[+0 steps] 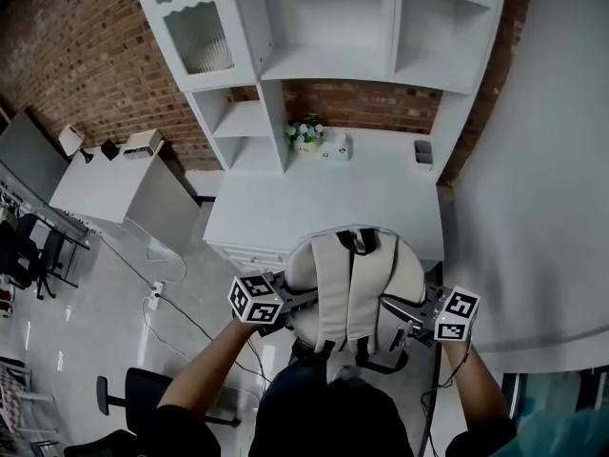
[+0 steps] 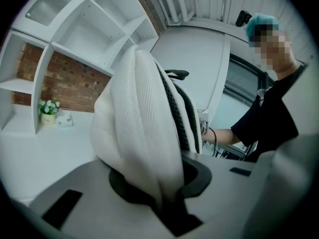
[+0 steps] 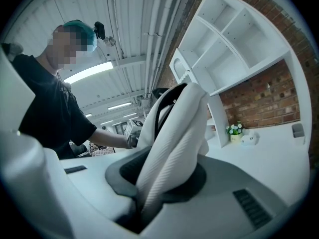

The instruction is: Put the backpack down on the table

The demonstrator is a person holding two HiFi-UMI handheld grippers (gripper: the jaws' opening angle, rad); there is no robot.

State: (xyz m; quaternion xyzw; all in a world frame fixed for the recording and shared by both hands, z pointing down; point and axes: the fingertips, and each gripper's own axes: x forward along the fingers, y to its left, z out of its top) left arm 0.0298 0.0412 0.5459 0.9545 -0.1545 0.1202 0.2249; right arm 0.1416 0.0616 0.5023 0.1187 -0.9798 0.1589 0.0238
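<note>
Your left gripper (image 1: 290, 303) and right gripper (image 1: 404, 314) each clamp nearly closed fingers (image 2: 75, 188) on a side fold of the backpack (image 1: 354, 279). It is upright, long axis vertical, handle up and straps facing you, at the tabletop's (image 1: 314, 208) near edge. A flowerpot (image 1: 305, 136) at the back holds white flowers.

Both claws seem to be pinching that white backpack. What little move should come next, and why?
Probably ease the backpack forward and down onto the table. The left gripper and right gripper each clamp a side of it, it hangs at the table's near edge, and bare tabletop lies just ahead.
</note>
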